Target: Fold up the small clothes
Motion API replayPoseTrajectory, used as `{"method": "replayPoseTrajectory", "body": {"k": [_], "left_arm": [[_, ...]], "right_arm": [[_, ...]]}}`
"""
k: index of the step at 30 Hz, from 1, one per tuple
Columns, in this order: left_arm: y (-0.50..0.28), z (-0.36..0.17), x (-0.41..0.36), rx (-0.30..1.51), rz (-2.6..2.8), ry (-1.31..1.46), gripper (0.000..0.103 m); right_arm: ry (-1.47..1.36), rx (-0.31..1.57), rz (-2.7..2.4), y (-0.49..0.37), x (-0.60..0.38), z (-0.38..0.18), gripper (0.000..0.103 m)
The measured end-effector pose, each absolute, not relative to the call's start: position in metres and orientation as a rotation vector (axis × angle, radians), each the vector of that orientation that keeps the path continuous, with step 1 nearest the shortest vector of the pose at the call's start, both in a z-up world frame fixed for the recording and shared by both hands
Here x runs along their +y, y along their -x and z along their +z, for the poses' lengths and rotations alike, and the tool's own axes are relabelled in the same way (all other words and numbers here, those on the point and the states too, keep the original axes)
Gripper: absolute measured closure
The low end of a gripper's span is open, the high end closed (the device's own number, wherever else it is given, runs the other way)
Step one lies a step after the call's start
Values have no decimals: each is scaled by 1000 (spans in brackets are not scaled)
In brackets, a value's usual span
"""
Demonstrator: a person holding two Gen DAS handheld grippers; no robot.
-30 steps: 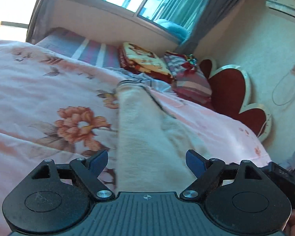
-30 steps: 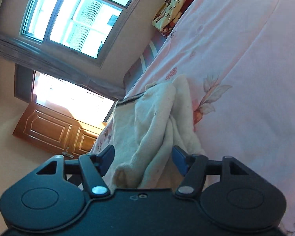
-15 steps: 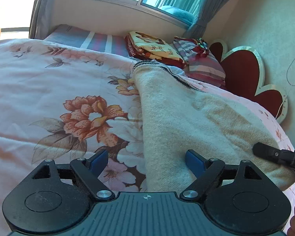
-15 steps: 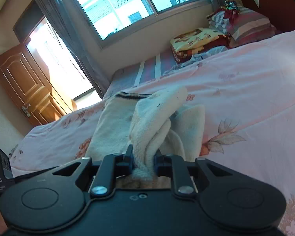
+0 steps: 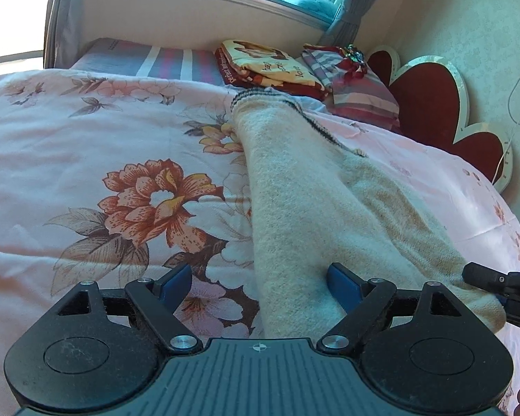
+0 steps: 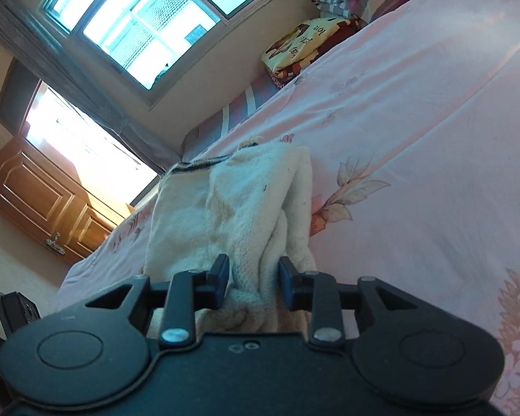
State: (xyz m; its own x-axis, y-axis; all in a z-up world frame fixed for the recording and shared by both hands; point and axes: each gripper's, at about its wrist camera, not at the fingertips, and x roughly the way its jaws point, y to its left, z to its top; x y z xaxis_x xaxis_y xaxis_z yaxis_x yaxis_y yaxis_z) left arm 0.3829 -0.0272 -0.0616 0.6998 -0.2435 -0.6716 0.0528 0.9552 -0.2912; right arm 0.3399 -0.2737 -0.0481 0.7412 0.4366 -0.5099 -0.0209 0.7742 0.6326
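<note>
I'm working over a bed (image 5: pixel 69 159) with a pink flowered cover. On it lies the cream knitted garment (image 5: pixel 294 208), stretched from my claws toward 12 o'clock, its dark-striped hem at the far end.

It looks thick, soft and light; I judge it will sag and bunch rather than hold a crease, though the fuzzy knit should not slip. Best hold: a bunched edge or corner, through all layers.

My left claw (image 5: pixel 260 280) is spread wide, its right finger against the cloth, pinching nothing. My right claw (image 6: pixel 253 280) has a gathered fold between its fingers, and its jaws are easing apart.
</note>
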Motion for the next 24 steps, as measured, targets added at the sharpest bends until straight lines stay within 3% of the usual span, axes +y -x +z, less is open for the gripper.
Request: {"method": "replayPoseTrajectory", "body": {"k": [6, 14, 17, 21, 24], "left_arm": [[-335, -42, -29, 679, -190, 302, 25], [-330, -65, -49, 767, -184, 232, 25], [-328, -74, -46, 776, -195, 269, 25], [-324, -71, -47, 775, -192, 268, 25], [-316, -47, -42, 676, -209, 277, 25]], "right_arm": [[-473, 560, 302, -319, -261, -17, 85], [-34, 581, 411, -300, -196, -20, 87], [-53, 697, 299, -312, -208, -44, 103], [-122, 712, 307, -310, -218, -50, 103], [-161, 651, 318, -302, -223, -32, 100]]}}
